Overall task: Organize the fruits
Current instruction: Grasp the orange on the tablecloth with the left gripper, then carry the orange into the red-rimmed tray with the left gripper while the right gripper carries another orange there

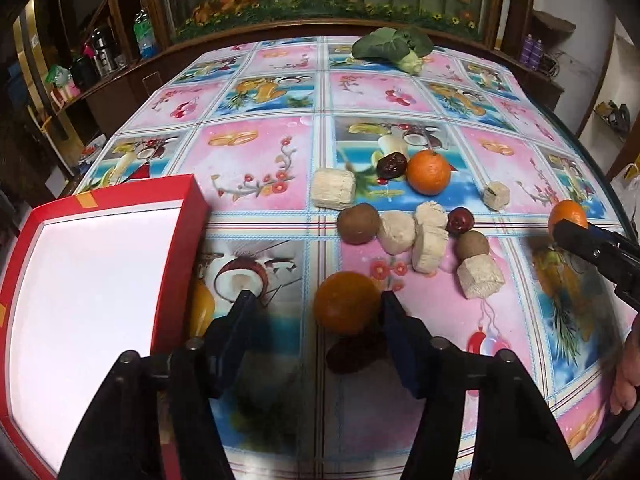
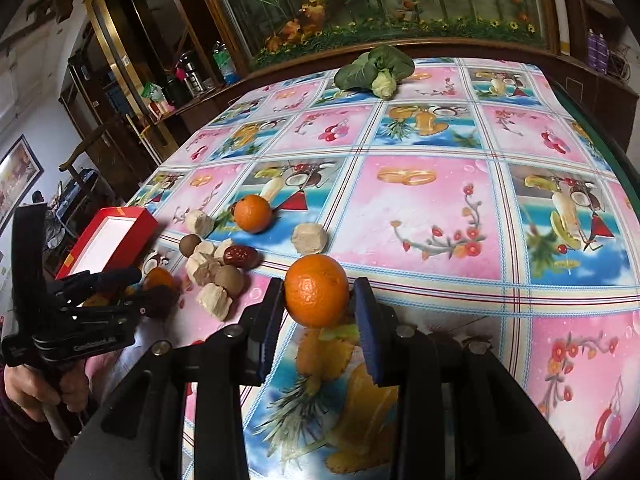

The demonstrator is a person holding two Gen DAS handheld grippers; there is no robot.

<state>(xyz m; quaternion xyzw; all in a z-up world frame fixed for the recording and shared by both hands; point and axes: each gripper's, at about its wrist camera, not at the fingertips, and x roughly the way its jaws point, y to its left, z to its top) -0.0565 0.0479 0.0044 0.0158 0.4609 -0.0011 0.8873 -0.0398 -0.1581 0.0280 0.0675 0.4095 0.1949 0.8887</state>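
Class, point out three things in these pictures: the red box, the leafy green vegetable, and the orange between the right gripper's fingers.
red box [image 1: 192, 216]: left wrist view, on its right wall.
leafy green vegetable [image 1: 380, 42]: left wrist view, on a dark leaf.
orange [image 2: 317, 290]: right wrist view, on its peel.

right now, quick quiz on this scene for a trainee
1. True or false: the box is empty.
2. The right gripper grips: A banana, B orange, C apple?
3. What lies alone at the far end of the table?
Key: 1 true; 2 B; 3 greens.
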